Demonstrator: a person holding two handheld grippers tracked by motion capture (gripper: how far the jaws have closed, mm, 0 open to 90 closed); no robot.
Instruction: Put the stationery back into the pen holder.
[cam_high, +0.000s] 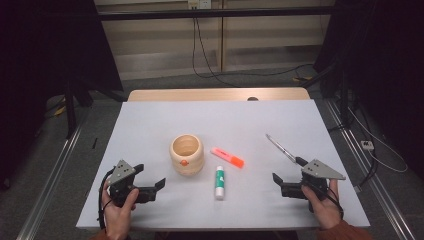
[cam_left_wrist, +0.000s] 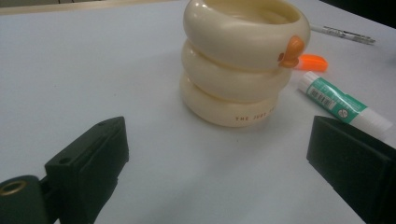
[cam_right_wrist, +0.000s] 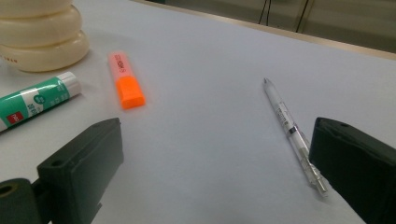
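Both tongs low near the worktop's (cam_high: 150, 120) front edge, jaws wide apart, nothing gripped: left tongs (cam_high: 152, 187) aimed at the cream ringed cup (cam_high: 186, 154), right tongs (cam_high: 282, 186) w/ the clear pen (cam_high: 281, 148) just beside its far jaw. Cup stands upright near centre, inside looks bare as far as the high view shows. Orange highlighter (cam_high: 227, 157) & green-white glue stick (cam_high: 219, 182) lie betw. cup and pen, all apart.

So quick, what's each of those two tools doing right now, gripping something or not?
Left tool: open, holding nothing, jaws apart facing the cream ringed cup.
Right tool: open, holding nothing, the pen lying by one jaw.
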